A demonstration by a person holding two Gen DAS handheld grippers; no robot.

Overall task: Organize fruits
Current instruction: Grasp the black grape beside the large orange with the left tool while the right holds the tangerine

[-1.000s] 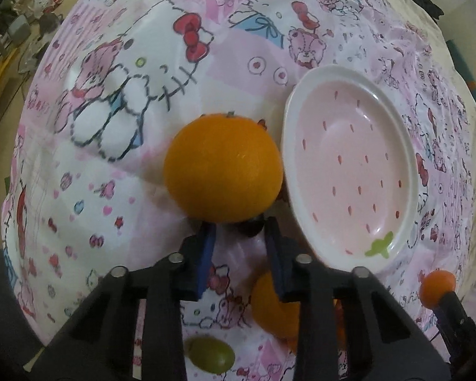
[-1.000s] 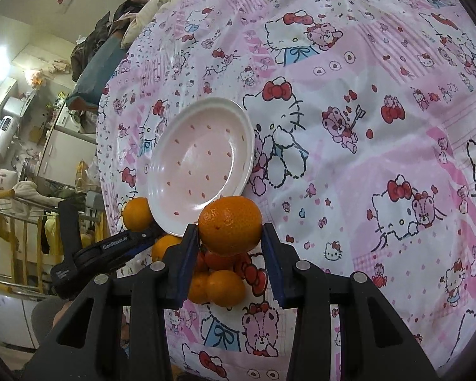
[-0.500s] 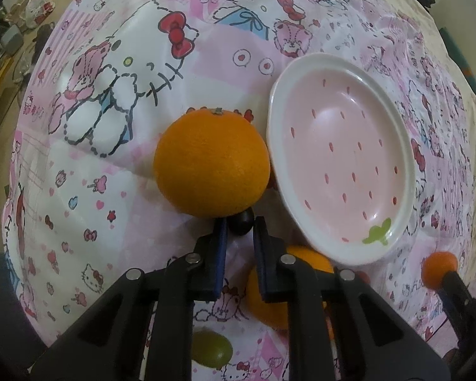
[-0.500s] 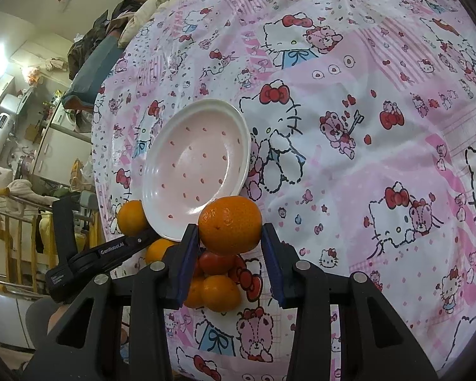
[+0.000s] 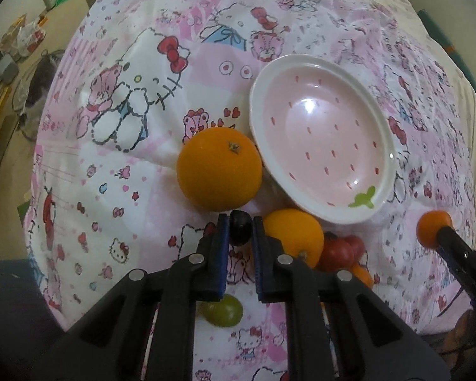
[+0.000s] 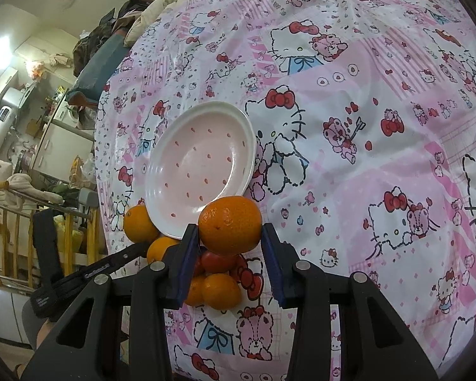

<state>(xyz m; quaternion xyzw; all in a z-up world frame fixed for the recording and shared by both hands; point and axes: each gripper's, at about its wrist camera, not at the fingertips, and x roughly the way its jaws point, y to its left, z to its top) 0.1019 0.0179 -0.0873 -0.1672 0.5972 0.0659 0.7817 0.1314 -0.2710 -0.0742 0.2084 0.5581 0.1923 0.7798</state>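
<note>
Now clamped on a dark grape (image 5: 240, 230) and lifted beside the plate (image 5: 384, 133); mandarin (image 6: 230, 224) gripped opposite, ready for plating.

We note a pink-and-white patchwork cloth (image 5: 117, 165) printed with cartoon cats, red bows and pink bears. The plate (image 5: 320, 136) has a white rim, pink centre, red seed marks and one green leaf at 5 o'clock. Fruit colours: orange (image 5: 219, 168), dark grape (image 5: 239, 227), green grape (image 5: 223, 311), red tomatoes (image 5: 342, 252).
</note>
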